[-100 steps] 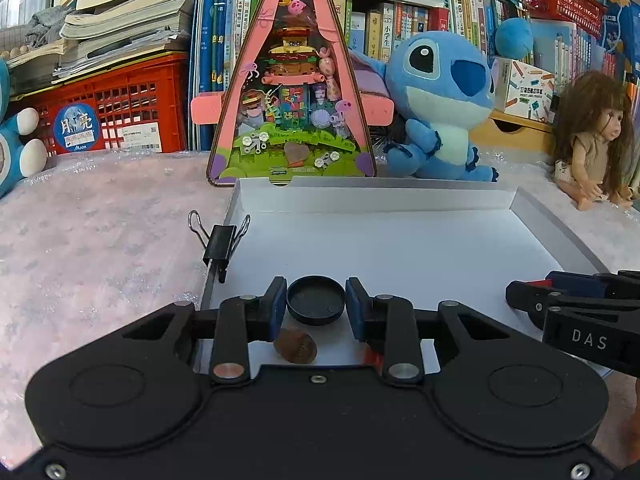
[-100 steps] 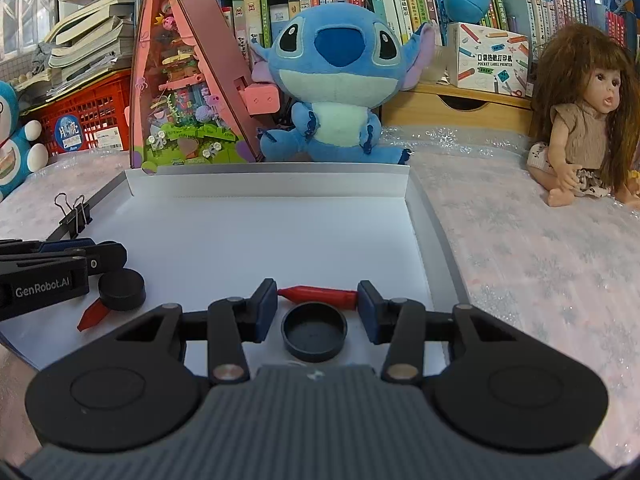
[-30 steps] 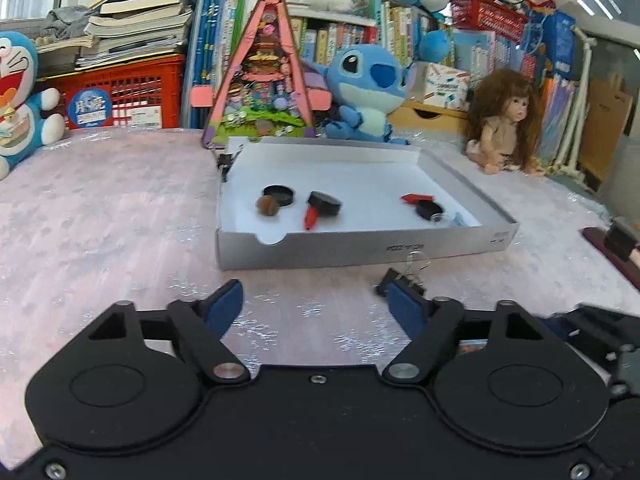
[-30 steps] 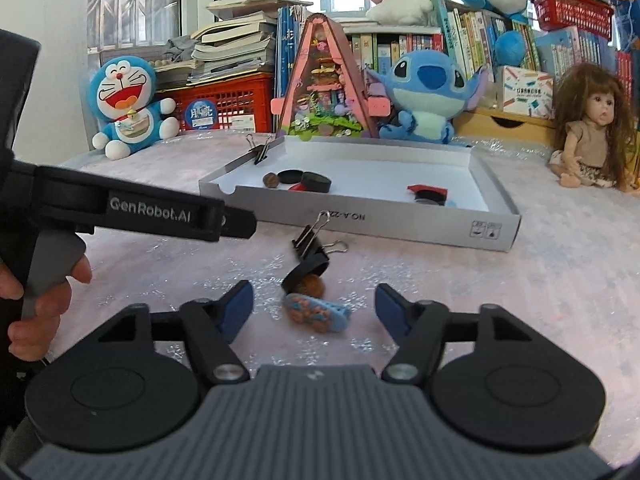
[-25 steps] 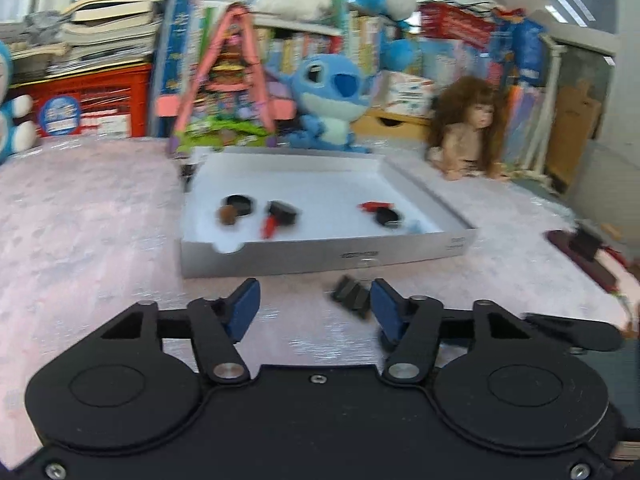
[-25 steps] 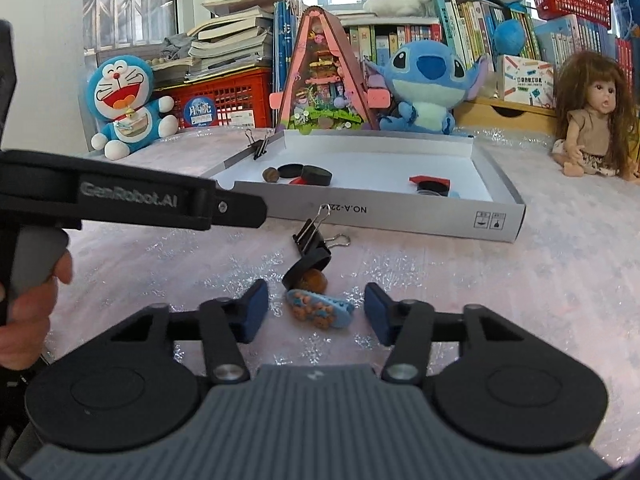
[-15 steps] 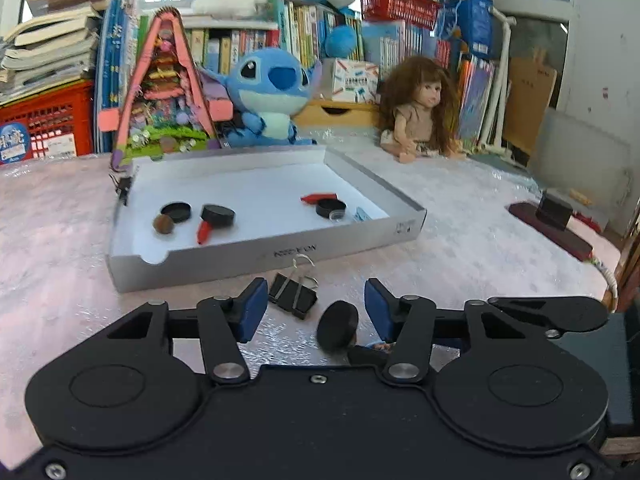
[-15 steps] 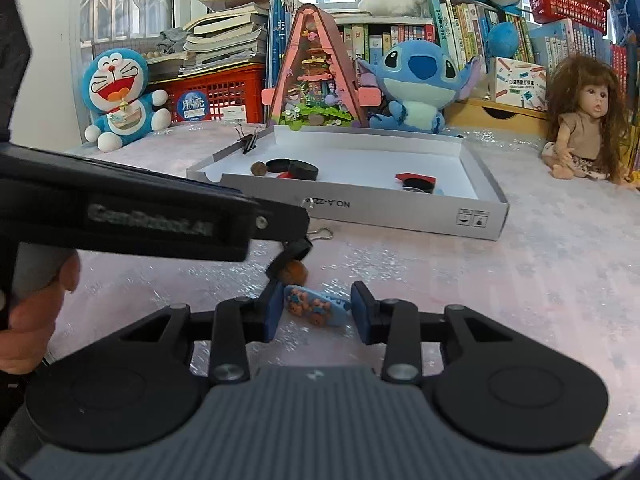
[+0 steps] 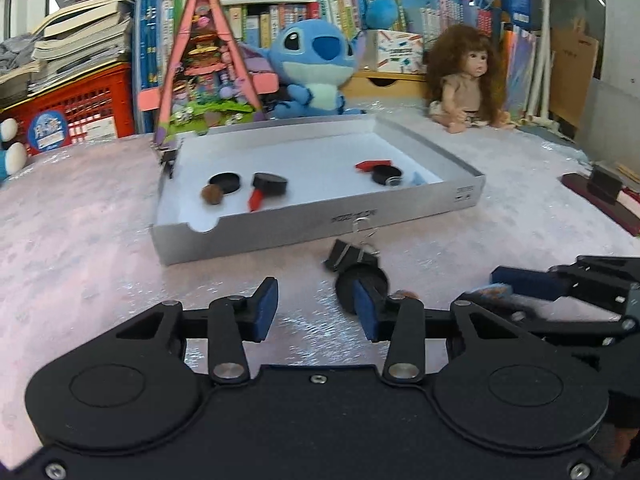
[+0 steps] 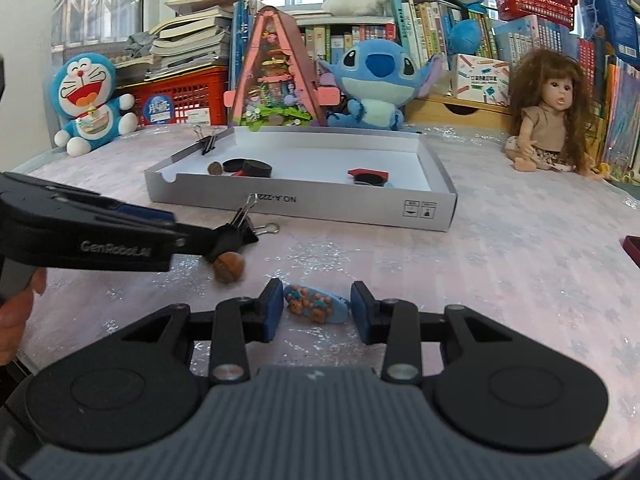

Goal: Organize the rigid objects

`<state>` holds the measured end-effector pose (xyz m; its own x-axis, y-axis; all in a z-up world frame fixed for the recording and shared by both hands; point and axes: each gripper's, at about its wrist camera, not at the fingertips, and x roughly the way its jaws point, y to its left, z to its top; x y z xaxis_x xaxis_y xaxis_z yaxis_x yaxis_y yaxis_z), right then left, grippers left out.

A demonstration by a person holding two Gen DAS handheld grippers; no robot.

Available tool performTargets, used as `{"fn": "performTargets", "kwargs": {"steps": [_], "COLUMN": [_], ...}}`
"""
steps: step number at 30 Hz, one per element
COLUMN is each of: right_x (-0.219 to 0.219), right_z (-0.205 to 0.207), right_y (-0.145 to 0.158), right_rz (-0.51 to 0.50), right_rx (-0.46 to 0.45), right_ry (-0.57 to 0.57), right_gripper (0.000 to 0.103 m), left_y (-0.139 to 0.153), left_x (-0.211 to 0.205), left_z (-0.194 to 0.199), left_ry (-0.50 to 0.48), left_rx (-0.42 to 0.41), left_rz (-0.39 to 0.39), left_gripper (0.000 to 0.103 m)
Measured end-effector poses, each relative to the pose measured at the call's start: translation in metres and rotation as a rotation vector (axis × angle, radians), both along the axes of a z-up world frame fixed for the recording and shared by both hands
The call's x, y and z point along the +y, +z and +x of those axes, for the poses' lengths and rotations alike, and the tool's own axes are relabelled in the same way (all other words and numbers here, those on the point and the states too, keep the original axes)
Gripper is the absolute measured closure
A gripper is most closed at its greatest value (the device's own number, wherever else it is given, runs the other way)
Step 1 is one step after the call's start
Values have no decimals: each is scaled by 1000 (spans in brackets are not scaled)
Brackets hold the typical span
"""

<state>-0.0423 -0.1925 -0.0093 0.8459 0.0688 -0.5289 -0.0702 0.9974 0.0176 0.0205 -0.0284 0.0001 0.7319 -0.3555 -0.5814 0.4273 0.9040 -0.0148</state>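
Nearest, the blue bear-studded clip (image 10: 316,305) is being bracketed on the bench (image 10: 500,264) by the right tool (image 10: 316,312), its pads parted and not yet clamped. At ten o'clock, the left tool (image 9: 316,308) is being held released beside the black cap (image 9: 362,283), nut (image 10: 229,267) and binder clip (image 10: 244,226). A collision between tools could be caused; the tray (image 10: 304,204) is lying at twelve o'clock.
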Motion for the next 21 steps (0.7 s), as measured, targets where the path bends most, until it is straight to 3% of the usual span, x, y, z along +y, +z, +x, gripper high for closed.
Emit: {"fn": "performTargets", "kwargs": {"steps": [10, 16, 21], "right_x": [-8, -12, -13], "right_z": [3, 4, 4], "right_y": [0, -1, -1], "right_rz": [1, 12, 14], "right_rx": [1, 4, 3], "right_ry": [-65, -82, -86], "right_gripper": [59, 56, 56], "left_y": [0, -3, -7], "left_x": [3, -6, 0], "left_z": [-4, -10, -5], "left_ry": [-11, -17, 51], "left_rx": [-7, -39, -38], "left_rz": [8, 73, 125], "left_gripper": [62, 61, 60]}}
